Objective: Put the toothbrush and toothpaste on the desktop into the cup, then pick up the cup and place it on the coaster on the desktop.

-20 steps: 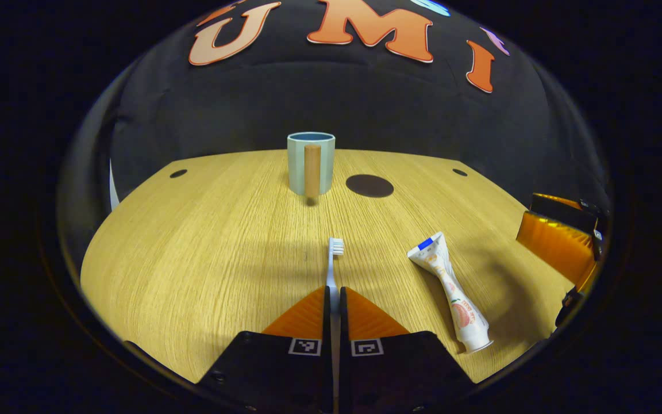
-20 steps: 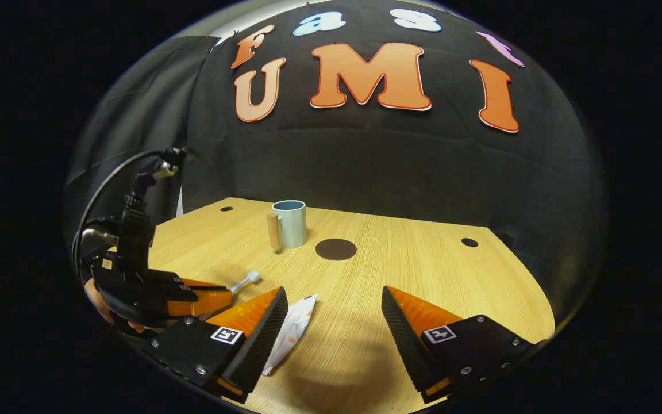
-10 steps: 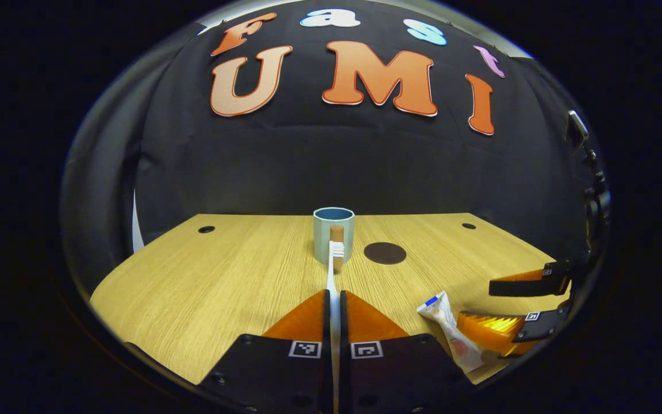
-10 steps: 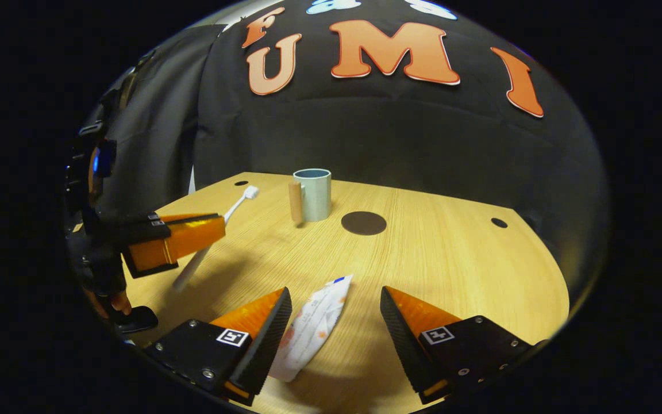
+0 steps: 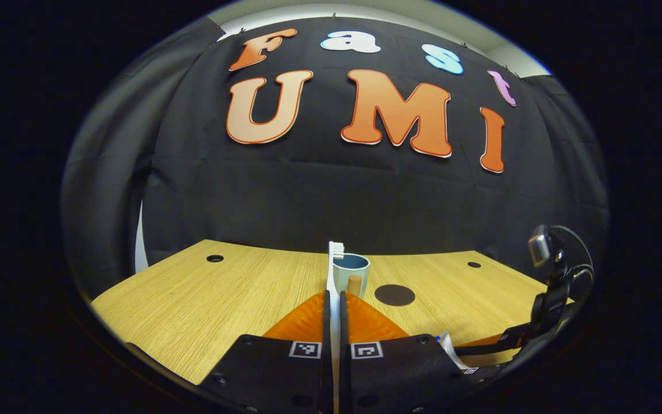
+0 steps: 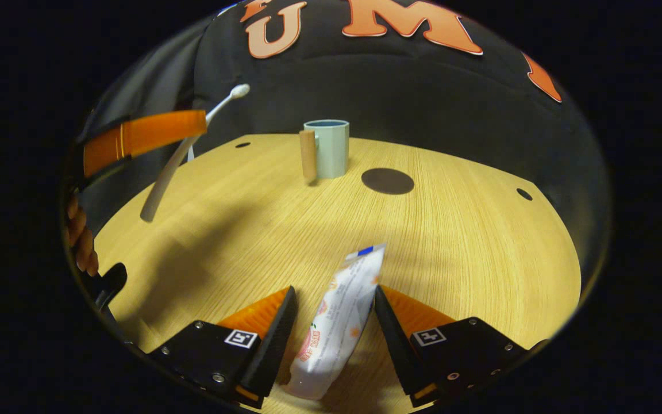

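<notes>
Left gripper (image 5: 334,299) clamps toothbrush (image 5: 334,270), lifted, cup (image 5: 351,273) ahead. Right gripper (image 6: 331,310) spread, straddling toothpaste (image 6: 339,316), not gripping.

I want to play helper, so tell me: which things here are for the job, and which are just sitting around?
For the job:
toothbrush, pinched in the left gripper
toothpaste, lying between the right gripper's fingers
cup, standing on the table
coaster, the dark round mat beside the cup

Just there:
table
small round holes in the table
</notes>
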{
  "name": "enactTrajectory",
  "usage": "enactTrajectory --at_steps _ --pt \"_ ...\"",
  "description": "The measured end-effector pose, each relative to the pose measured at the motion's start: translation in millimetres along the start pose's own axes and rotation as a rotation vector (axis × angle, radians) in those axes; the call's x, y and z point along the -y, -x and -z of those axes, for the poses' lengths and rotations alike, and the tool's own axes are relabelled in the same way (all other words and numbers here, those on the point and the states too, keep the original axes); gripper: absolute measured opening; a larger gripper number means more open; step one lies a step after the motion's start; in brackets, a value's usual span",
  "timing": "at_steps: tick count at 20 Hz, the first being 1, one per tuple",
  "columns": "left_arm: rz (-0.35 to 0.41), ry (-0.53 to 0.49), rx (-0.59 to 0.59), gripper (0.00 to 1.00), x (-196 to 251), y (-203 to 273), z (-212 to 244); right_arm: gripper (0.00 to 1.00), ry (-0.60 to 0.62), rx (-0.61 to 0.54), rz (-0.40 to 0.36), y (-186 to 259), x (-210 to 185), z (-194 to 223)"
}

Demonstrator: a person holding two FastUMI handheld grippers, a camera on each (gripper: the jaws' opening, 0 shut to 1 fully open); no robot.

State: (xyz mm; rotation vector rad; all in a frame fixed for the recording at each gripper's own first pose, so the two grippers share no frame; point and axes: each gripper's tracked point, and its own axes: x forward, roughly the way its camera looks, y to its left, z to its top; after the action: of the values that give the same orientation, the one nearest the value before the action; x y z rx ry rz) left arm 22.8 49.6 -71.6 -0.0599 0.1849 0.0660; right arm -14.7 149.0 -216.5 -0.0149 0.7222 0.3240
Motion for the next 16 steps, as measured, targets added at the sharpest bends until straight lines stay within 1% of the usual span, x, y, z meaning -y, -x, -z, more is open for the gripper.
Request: enactTrajectory --at_steps 1,3,4,5,6,7,8,10,12,16 --pt "0.005 0.0 0.008 0.04 0.8 -2.3 -3.5 0.81 0.004 -0.012 0.004 -1.0 1.0 -0.6" --pt "0.009 -0.008 0.026 0.04 3.6 -7.4 -7.6 0.67 -0.02 -0.021 -0.011 -3.2 -1.8 -0.8" --pt "0.011 -0.014 0.033 0.04 4.1 -8.6 -7.9 0.57 -0.037 -0.026 -0.015 -6.3 -0.3 -1.2" --pt "0.015 -0.018 0.038 0.04 5.5 -11.0 -9.7 0.46 -0.056 -0.034 0.007 -8.0 8.3 -1.3" --pt "0.019 -0.022 0.039 0.04 7.3 -14.0 -11.3 0.23 -0.092 -0.033 0.001 -6.6 13.6 -3.4" --pt "0.022 -0.025 0.04 0.04 10.1 -18.1 -13.7 0.17 -0.125 -0.043 -0.015 -6.1 12.5 -2.1" --pt "0.027 -0.025 0.044 0.04 12.9 -21.5 -15.0 0.14 -0.151 -0.041 -0.03 -6.7 11.8 -3.1" --pt "0.037 -0.023 0.064 0.04 19.5 -32.2 -19.1 0.13 -0.191 -0.032 -0.039 -5.7 13.1 -5.3" --pt "0.036 -0.023 0.1 0.04 21.1 -43.8 -31.4 0.13 -0.206 0.001 -0.045 -2.0 16.1 -13.6" --pt "0.03 -0.017 0.185 0.04 21.1 -66.4 -61.8 0.12 -0.237 0.095 -0.058 15.4 35.1 -43.5"
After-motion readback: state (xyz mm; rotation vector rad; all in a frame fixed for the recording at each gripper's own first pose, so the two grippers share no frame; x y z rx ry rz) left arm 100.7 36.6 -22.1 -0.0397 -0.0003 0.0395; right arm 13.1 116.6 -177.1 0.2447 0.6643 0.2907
